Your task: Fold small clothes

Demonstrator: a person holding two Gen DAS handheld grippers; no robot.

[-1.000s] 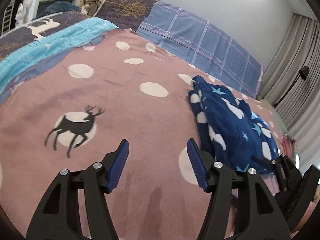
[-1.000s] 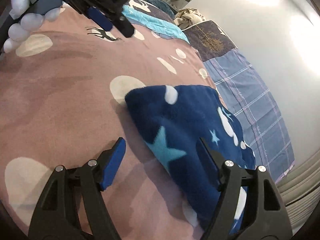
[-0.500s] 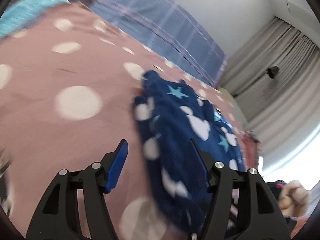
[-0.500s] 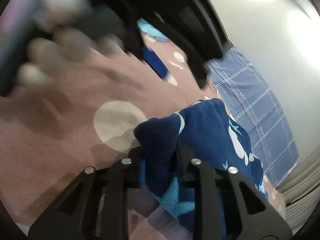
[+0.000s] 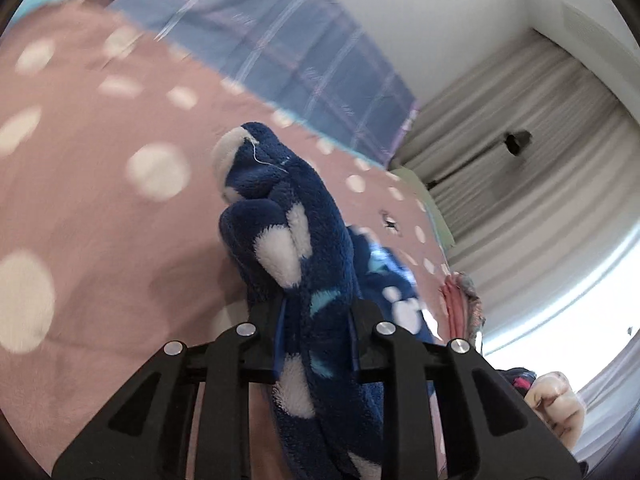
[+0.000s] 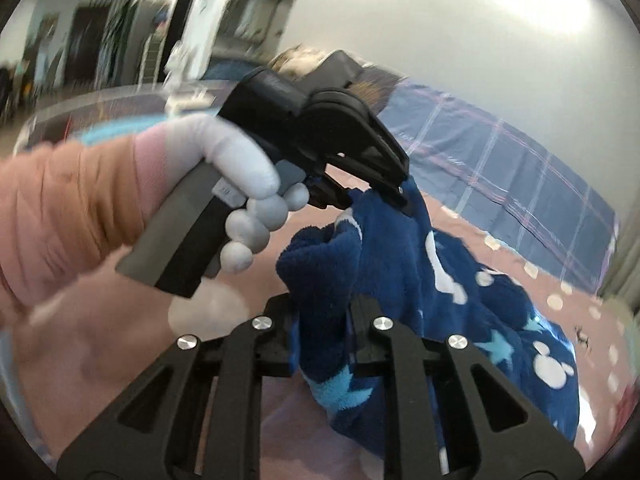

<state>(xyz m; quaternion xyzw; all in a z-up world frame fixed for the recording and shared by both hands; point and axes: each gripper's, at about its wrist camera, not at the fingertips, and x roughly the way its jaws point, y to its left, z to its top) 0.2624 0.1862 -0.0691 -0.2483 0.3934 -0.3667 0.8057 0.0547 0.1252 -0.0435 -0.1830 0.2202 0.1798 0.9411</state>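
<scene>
The garment is a dark blue fleece piece [image 5: 296, 240] with white dots and light blue stars, on a pink dotted blanket [image 5: 100, 208]. My left gripper [image 5: 316, 316] is shut on a bunched edge of it, which stands up between the jaws. My right gripper [image 6: 324, 312] is shut on another bunched edge [image 6: 320, 268]. In the right wrist view the left gripper [image 6: 400, 196], held by a gloved hand [image 6: 248, 196], pinches the fleece just above mine, and the rest of the fleece [image 6: 500, 320] trails down onto the blanket at the right.
A blue plaid pillow or bedding [image 5: 288, 48] lies along the far side by the white wall. Grey curtains [image 5: 520, 168] hang at the right by a bright window. A small pink cloth [image 5: 460, 300] lies at the blanket's right edge.
Both grippers were open a second ago. The right one shut on the fleece edge first, then the left one shut on it, and both now lift the edges off the blanket.
</scene>
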